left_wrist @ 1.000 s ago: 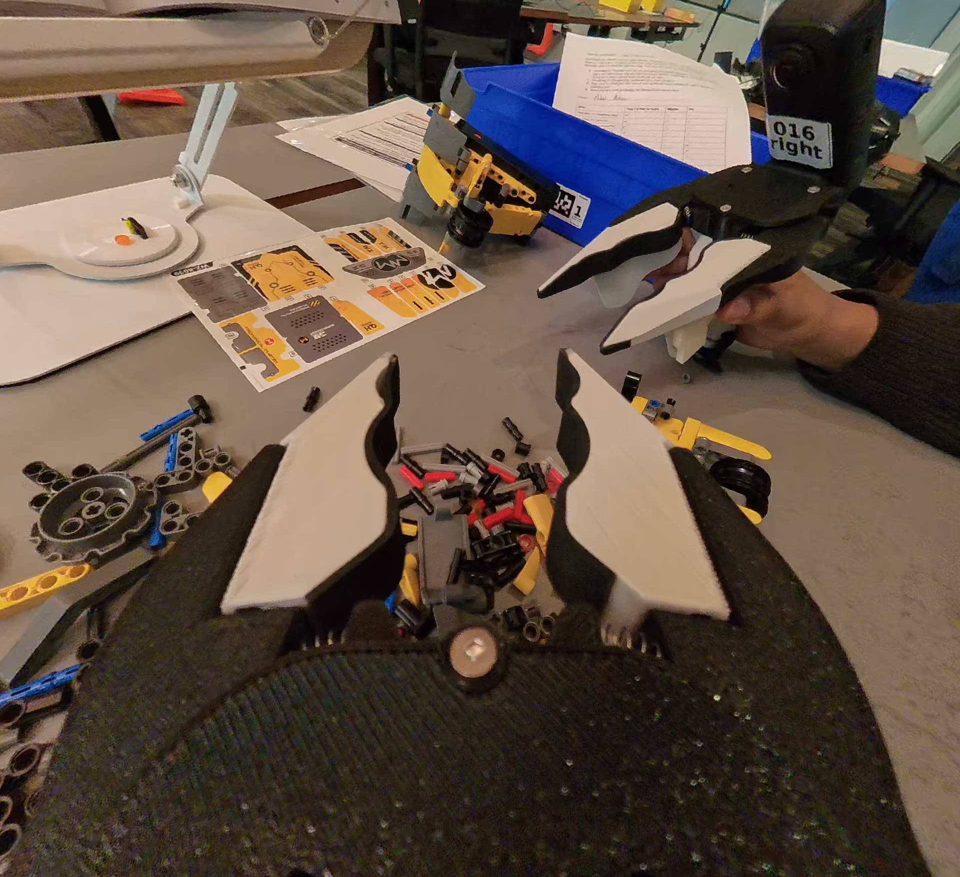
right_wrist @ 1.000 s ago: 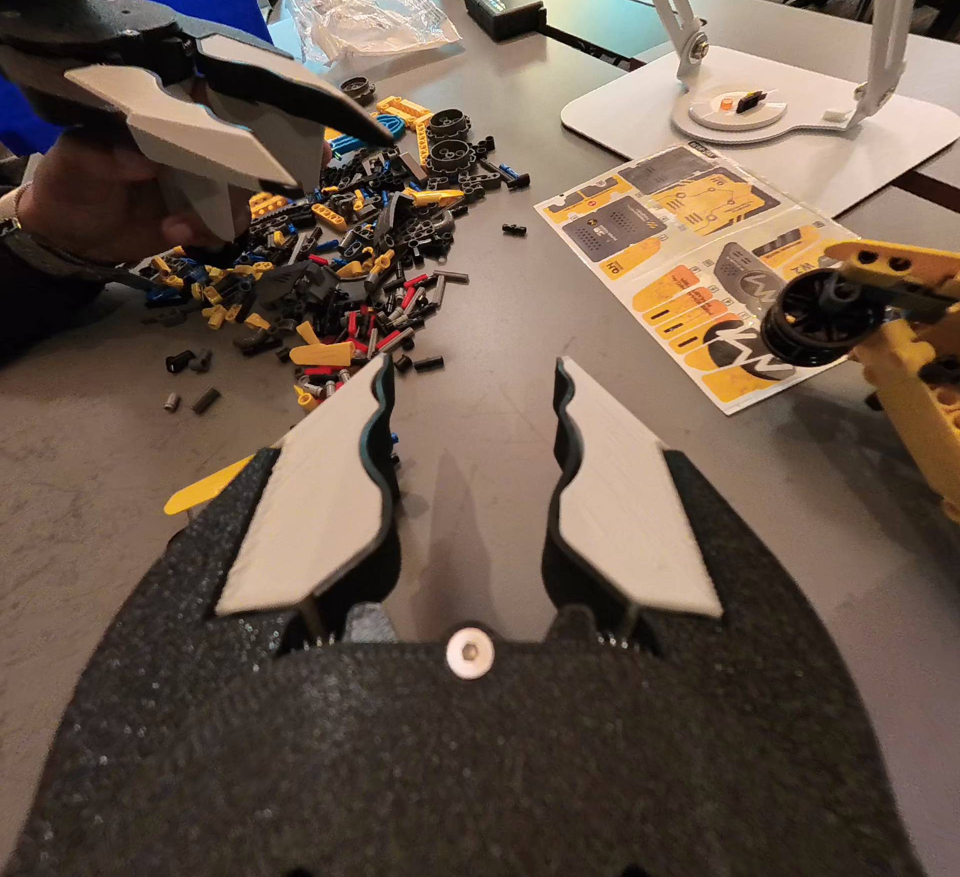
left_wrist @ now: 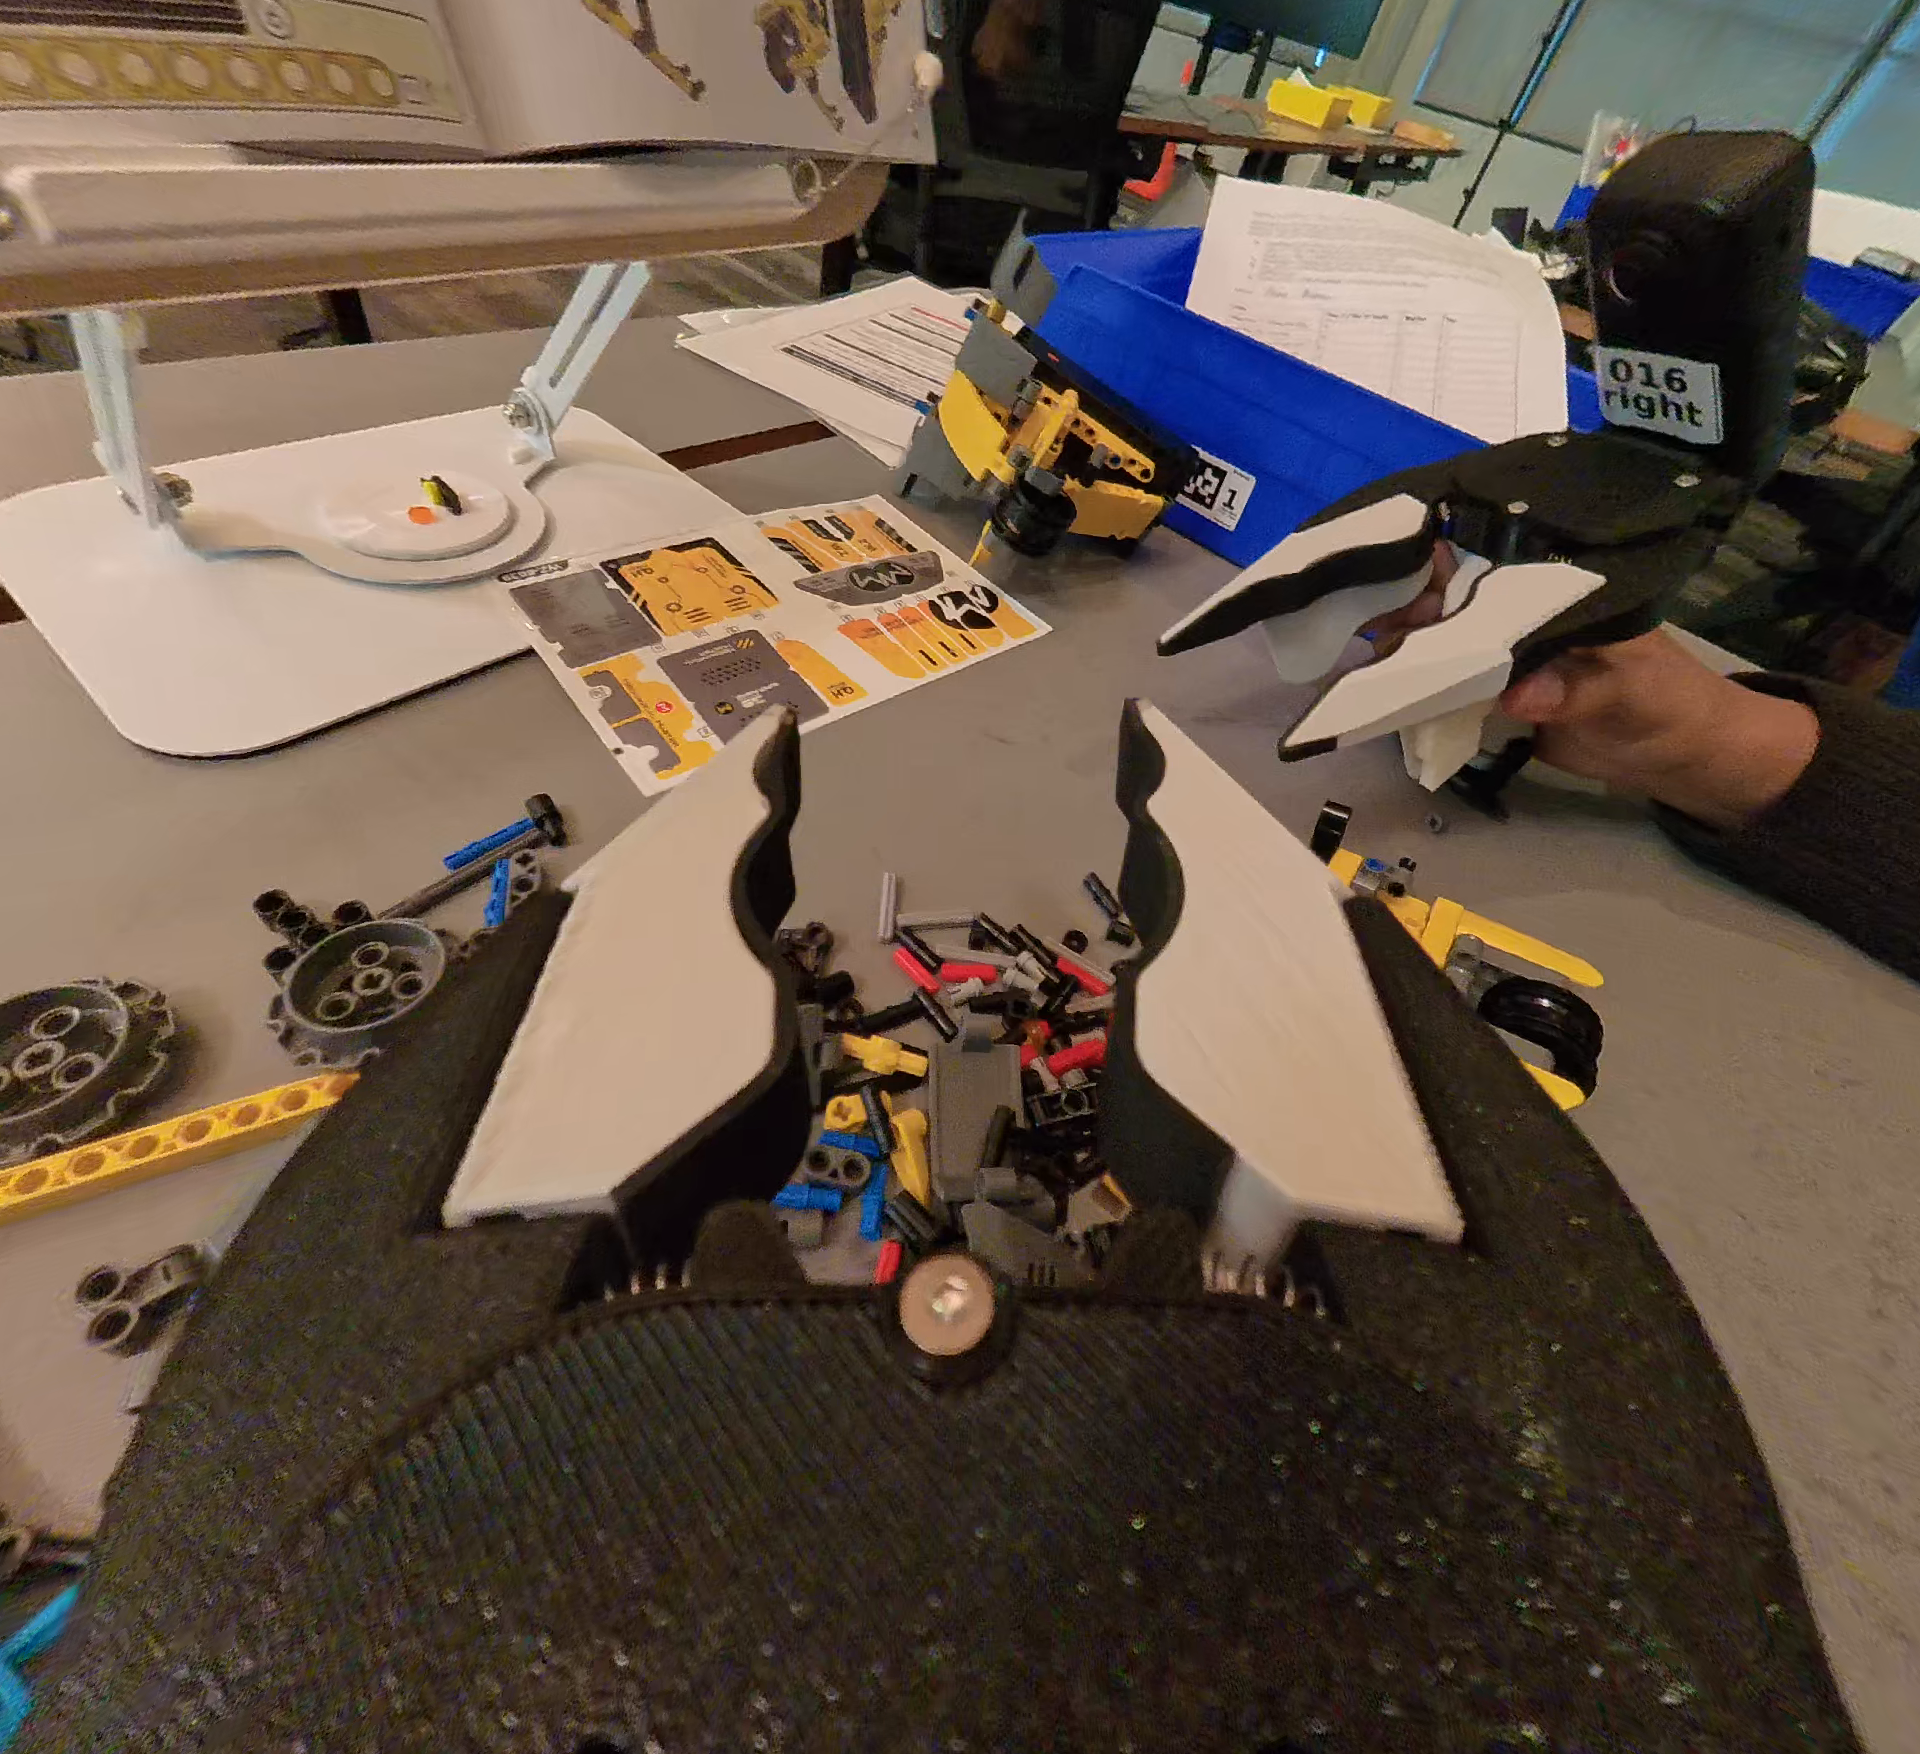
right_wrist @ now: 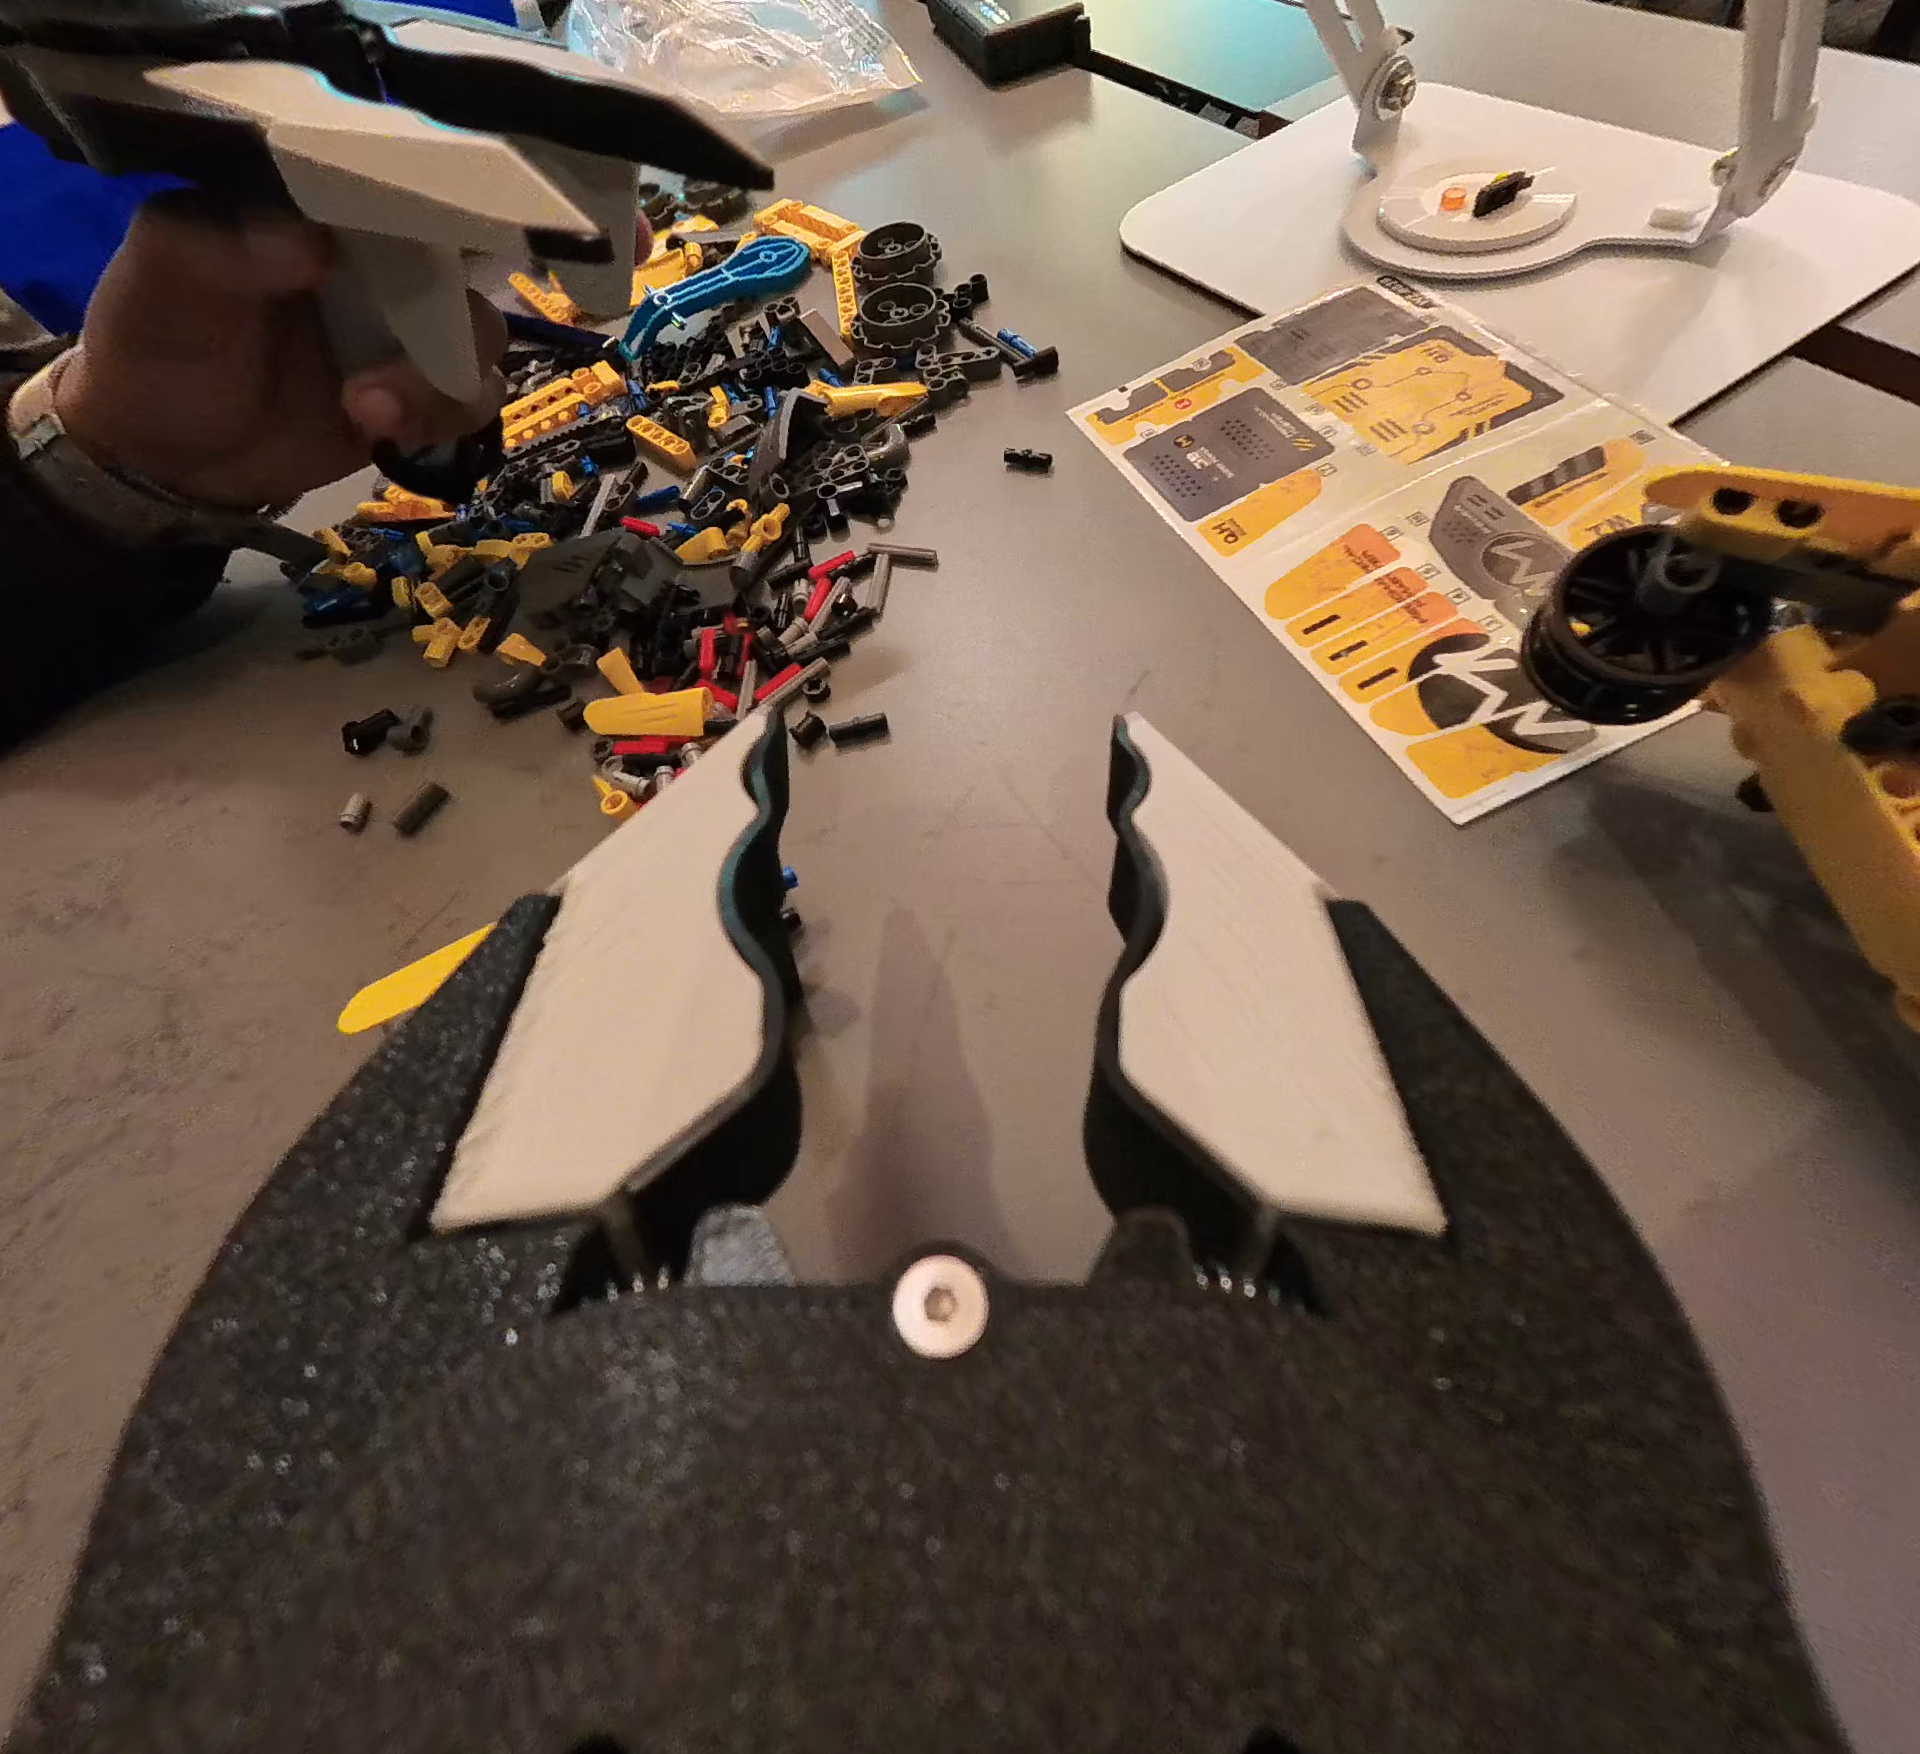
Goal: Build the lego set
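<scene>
Left hand-held gripper (left_wrist: 956,831) spread wide, empty, hovering directly above pile of loose building-toy parts (left_wrist: 966,1060) on grey tabletop (left_wrist: 312,811). Right hand-held gripper (right_wrist: 945,748) also spread, empty, over bare tabletop just right of pile, touching nothing. Sticker sheet (right_wrist: 1382,520) beyond pile, to its right. Partly built yellow model (left_wrist: 1039,457) behind sheet. White book stand (left_wrist: 312,551) farther, left of model; blue bin (left_wrist: 1247,395) behind model.

Left wrist view looks down close over the brick pile (left_wrist: 966,1060); right wrist view faces it from across, pile at 10 o'clock. Both share the sticker sheet (right_wrist: 1382,499).
</scene>
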The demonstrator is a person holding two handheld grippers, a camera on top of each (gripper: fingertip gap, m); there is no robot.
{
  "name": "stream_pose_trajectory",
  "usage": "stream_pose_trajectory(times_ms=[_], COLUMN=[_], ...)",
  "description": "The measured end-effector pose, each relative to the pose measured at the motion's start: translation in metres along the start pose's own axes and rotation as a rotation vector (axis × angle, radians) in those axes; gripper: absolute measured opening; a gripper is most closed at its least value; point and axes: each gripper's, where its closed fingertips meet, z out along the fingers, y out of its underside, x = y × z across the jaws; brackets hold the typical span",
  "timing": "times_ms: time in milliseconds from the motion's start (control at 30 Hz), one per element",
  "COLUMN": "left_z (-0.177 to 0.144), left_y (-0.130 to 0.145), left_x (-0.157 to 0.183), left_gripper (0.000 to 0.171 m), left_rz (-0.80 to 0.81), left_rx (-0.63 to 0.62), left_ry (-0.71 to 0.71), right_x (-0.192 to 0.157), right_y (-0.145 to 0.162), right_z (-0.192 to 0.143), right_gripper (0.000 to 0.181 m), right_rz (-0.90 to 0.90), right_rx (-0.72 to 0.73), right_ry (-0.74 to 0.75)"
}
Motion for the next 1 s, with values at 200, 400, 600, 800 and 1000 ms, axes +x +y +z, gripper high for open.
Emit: stream_pose_trajectory(times_ms=[200,400,600,800,1000], left_z=[-0.0014,-0.0002,0.0000,-0.0003,-0.0023], left_y=[-0.0018,-0.0002,0.0006,-0.0008,-0.0037], left_x=[-0.0019,-0.0017,-0.0035,-0.0012,-0.0025], left_gripper=[0.058,0.058,0.059,0.058,0.059], left_rz=[-0.048,-0.038,-0.036,-0.028,-0.020], left_rx=[0.015,0.006,0.003,0.004,0.012], left_ry=[0.018,0.014,0.008,0.013,0.005], right_x=[0.0000,0.0004,0.0000,-0.0015,-0.0013], right_y=[0.0001,-0.0002,0.0001,0.0015,0.0013], right_z=[0.0002,-0.0001,0.0001,0.0012,0.0010], right_gripper=[0.062,0.062,0.062,0.062,0.062], right_rz=[-0.001,0.006,0.004,-0.002,0.002], right_rx=[-0.001,0.001,-0.001,-0.011,-0.009], right_ry=[0.001,-0.003,-0.003,-0.003,-0.004])
